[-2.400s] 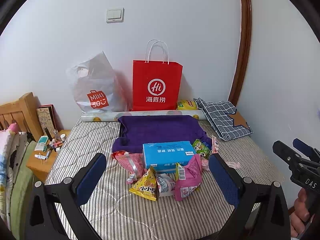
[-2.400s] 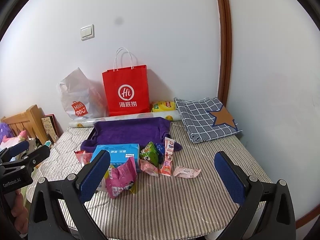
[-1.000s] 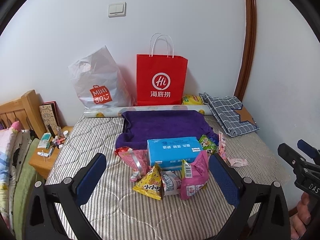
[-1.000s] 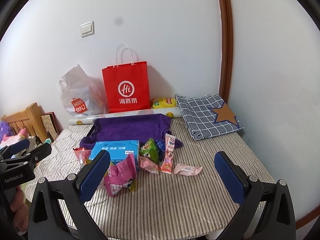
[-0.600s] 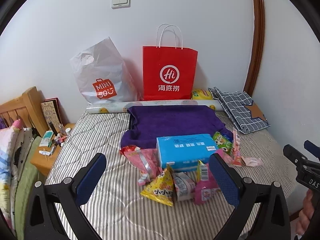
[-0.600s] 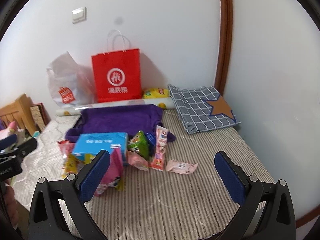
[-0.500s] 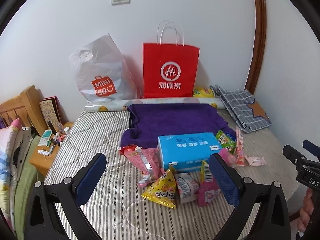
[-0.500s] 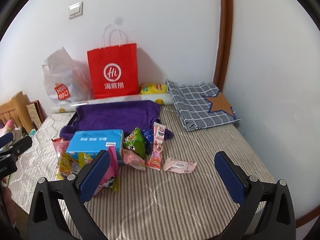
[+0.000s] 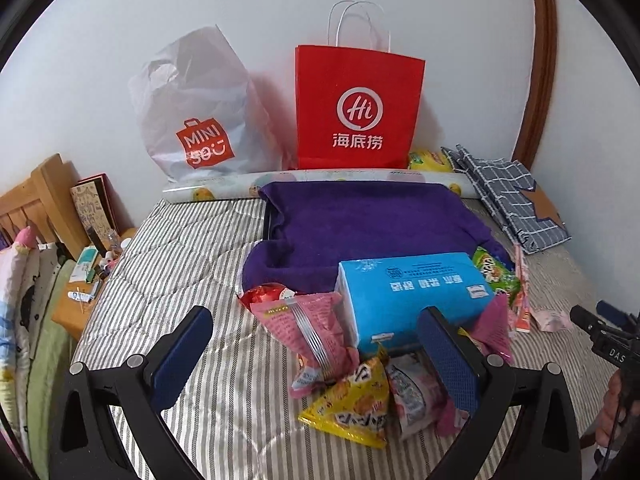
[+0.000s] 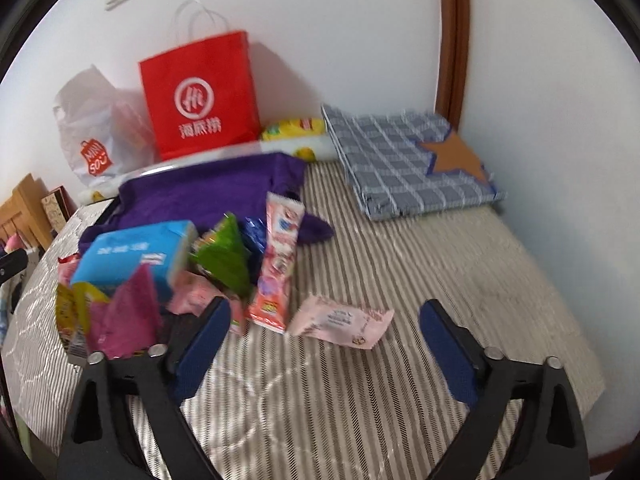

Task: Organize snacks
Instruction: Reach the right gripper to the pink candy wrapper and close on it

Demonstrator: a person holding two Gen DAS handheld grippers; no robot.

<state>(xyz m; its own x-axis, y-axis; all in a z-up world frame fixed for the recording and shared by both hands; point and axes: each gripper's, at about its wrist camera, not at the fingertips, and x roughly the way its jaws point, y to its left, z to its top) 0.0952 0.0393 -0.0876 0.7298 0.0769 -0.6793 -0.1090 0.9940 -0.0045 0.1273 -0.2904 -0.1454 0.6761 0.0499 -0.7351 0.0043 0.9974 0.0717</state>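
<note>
A striped mattress (image 9: 192, 248) is filling both views, lying against a white wall. A purple towel (image 9: 360, 224) is spreading across its far middle, and a grey checked cloth with an orange star (image 10: 404, 160) is lying folded in the far right corner. 2 bags are standing against the wall – a red paper bag (image 9: 356, 108) with white handles and, just to its left, a white plastic bag (image 9: 196, 112) with an orange logo.

The snacks are sitting in a loose pile on the mattress at the near edge of the towel. A blue box (image 9: 408, 292) is resting in the middle of the pile, the largest item there. A pink packet with a silver stripe (image 9: 312, 332) is leaning against its left side, and a yellow triangular packet (image 9: 352, 404) is lying in front. To the right, a green packet (image 10: 224, 256) and a long pink-and-red stick packet (image 10: 278, 264) are lying side by side. A small pale pink sachet (image 10: 340, 322) is lying alone, just beside the stick packet.

The left gripper (image 9: 316, 360) is hovering over the near side of the pile, its 2 blue pads spread wide and pinching nothing. The right gripper (image 10: 324, 344) is hovering just before the pale sachet – its jaws are closing but are wide apart, with bare mattress between them.
</note>
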